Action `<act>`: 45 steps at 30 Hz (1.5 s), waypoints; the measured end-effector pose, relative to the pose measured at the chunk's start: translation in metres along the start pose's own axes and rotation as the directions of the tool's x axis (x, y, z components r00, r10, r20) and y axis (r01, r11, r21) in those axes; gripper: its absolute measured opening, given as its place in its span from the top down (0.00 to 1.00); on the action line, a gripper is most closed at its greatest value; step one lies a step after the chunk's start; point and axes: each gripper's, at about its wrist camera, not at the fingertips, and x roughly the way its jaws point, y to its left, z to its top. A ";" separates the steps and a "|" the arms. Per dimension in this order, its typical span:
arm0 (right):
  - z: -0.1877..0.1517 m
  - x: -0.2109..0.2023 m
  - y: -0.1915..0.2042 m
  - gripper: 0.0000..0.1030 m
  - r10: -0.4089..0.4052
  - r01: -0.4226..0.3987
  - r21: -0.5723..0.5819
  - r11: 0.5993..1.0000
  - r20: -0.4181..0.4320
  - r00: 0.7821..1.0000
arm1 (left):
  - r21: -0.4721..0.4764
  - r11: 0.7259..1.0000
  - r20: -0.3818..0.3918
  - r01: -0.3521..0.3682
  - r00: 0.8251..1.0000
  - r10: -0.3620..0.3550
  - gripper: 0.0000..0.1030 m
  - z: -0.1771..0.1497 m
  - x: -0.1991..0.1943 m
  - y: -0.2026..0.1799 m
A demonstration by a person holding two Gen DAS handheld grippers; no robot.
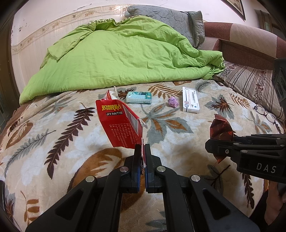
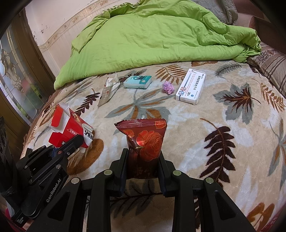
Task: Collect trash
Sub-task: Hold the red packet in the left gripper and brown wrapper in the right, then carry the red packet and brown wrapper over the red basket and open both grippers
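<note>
My left gripper [image 1: 142, 148] is shut on a flap of a torn red carton [image 1: 118, 125] marked JIYANTIE, held above the bed. The right wrist view shows that carton [image 2: 68, 128] at the lower left with the left gripper [image 2: 75, 141] on it. My right gripper [image 2: 143, 157] is shut on a dark red foil wrapper [image 2: 146, 139] with a rose print; in the left wrist view the wrapper [image 1: 220, 131] sticks out of the right gripper [image 1: 212, 144] at the right. A crumpled purple paper ball [image 2: 168, 87] and a torn white paper wrapper [image 2: 110, 89] lie farther back.
A leaf-patterned blanket [image 2: 223, 116] covers the bed. On it lie a teal tissue pack [image 2: 137, 82], a white medicine box [image 2: 190, 86] and glasses [image 1: 264, 111]. A green quilt [image 1: 121, 53] is heaped behind, with grey pillows [image 1: 168, 16] and a headboard beyond.
</note>
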 end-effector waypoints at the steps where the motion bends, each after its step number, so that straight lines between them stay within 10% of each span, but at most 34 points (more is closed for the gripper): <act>1: 0.000 0.000 0.000 0.69 0.000 0.000 0.000 1.000 0.001 1.000 | -0.001 1.000 0.000 -0.001 1.000 0.001 0.97 0.000 0.000 0.000; 13: -0.008 -0.044 -0.015 0.69 0.041 -0.048 0.084 0.995 0.092 0.995 | 0.037 0.985 0.024 0.167 0.985 -0.168 0.97 -0.005 -0.019 -0.028; 22: -0.055 -0.140 -0.061 0.69 0.006 -0.033 0.192 0.981 0.139 0.990 | 0.147 0.933 0.013 0.330 0.942 -0.335 0.97 -0.002 -0.054 -0.076; 26: -0.080 -0.189 -0.100 0.69 -0.094 0.042 0.284 0.958 0.170 0.981 | 0.222 0.873 -0.014 0.434 0.897 -0.442 0.97 0.005 -0.077 -0.121; 38: -0.163 -0.278 -0.219 0.67 -0.392 0.260 0.602 0.755 0.097 0.915 | 0.256 0.578 -0.256 0.775 0.631 -0.732 0.97 0.017 -0.110 -0.297; 42: -0.183 -0.283 -0.237 0.49 -0.429 0.305 0.649 0.697 0.037 0.902 | 0.257 0.550 -0.349 0.794 0.607 -0.714 0.87 0.004 -0.101 -0.344; 45: -0.184 -0.288 -0.236 0.48 -0.452 0.321 0.637 0.701 0.048 0.891 | 0.243 0.571 -0.332 0.784 0.620 -0.711 0.57 0.003 -0.100 -0.343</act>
